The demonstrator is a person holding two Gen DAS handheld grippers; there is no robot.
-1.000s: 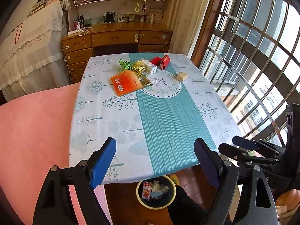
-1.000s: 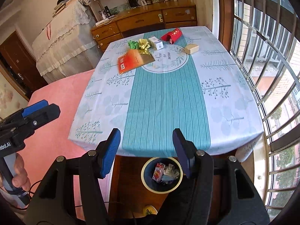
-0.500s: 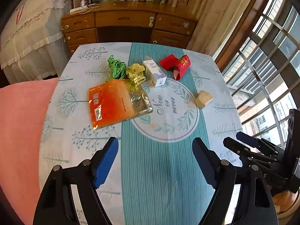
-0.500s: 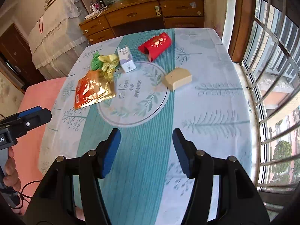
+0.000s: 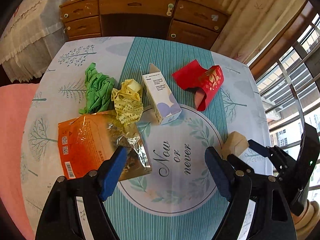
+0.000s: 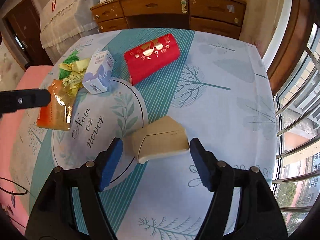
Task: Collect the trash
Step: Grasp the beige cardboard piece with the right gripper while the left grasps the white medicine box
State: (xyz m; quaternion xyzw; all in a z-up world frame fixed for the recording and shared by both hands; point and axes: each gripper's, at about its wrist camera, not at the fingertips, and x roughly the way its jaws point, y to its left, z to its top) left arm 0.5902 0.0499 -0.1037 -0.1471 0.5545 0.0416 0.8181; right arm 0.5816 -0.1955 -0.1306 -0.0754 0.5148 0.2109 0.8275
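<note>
Both claws are held low over the counter, tilted down and looking across it toward the far wall. The left claw stands with its blue pads wide apart and nothing between them; its left pad hangs over the near edge of the orange foil snack bag, though whether it touches cannot be told. The right claw is also spread wide, one pad on either side of the tan cardboard box, with a small gap showing at each side, so it has no hold on it.

The counter is covered by a tablecloth printed with pale trees, a teal striped band down the middle and a round wreath with the words "Now or never".

In the left view, the foil bag lies at 9 o'clock of centre and the tan box at 4 o'clock, beside the right claw's arm. Farther out, crumpled yellow paper rests against the bag's far corner, with crumpled green paper just beside it at 10 o'clock. A white and lilac carton, its flap open, lies at 12 o'clock, and a red gift packet with gold flowers at 1 o'clock.

Beyond the counter stands a wooden desk with drawers. A barred window fills 3 o'clock, and a pink cloth lies at 9 o'clock.
</note>
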